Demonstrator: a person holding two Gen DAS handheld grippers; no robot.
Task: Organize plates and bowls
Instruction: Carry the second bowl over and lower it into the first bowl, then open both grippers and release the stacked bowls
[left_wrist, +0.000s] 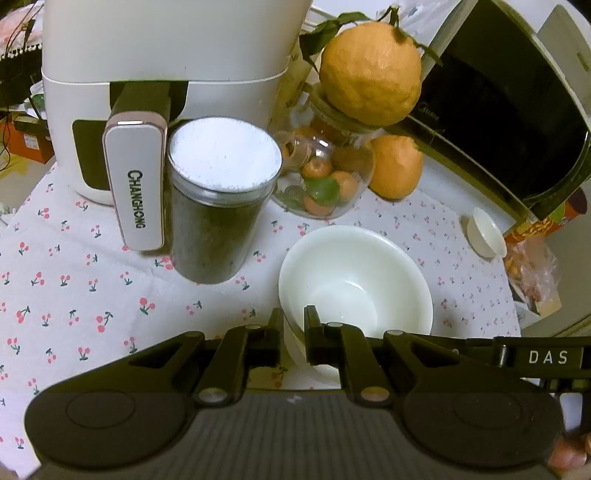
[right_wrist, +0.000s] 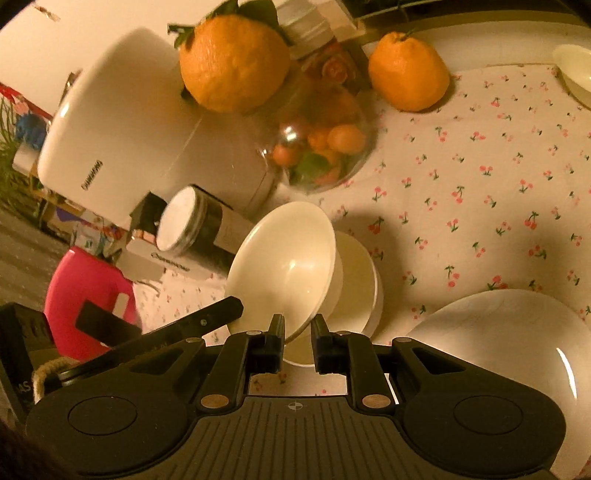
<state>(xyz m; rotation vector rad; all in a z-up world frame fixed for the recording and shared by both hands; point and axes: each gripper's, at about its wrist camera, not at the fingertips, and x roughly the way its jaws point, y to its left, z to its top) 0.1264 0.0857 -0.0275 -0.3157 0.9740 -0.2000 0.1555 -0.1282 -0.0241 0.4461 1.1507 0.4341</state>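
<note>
In the left wrist view my left gripper (left_wrist: 293, 325) is shut on the near rim of a white bowl (left_wrist: 354, 280) that rests on the cherry-print tablecloth (left_wrist: 92, 295). In the right wrist view my right gripper (right_wrist: 297, 334) is shut on the rim of a second white bowl (right_wrist: 284, 262) and holds it tilted, just above and left of the first bowl (right_wrist: 360, 284). A white plate (right_wrist: 509, 343) lies at the lower right. Another small white bowl (right_wrist: 574, 74) sits at the far right; it also shows in the left wrist view (left_wrist: 485, 236).
A white Changhong appliance (left_wrist: 166, 74), a dark glass jar with a white lid (left_wrist: 218, 206), a glass jar of small fruit (left_wrist: 325, 177) topped by a large orange (left_wrist: 369, 74), a second orange (left_wrist: 395, 166) and a microwave (left_wrist: 517, 110) crowd the back. A pink stool (right_wrist: 88, 295) stands left of the table.
</note>
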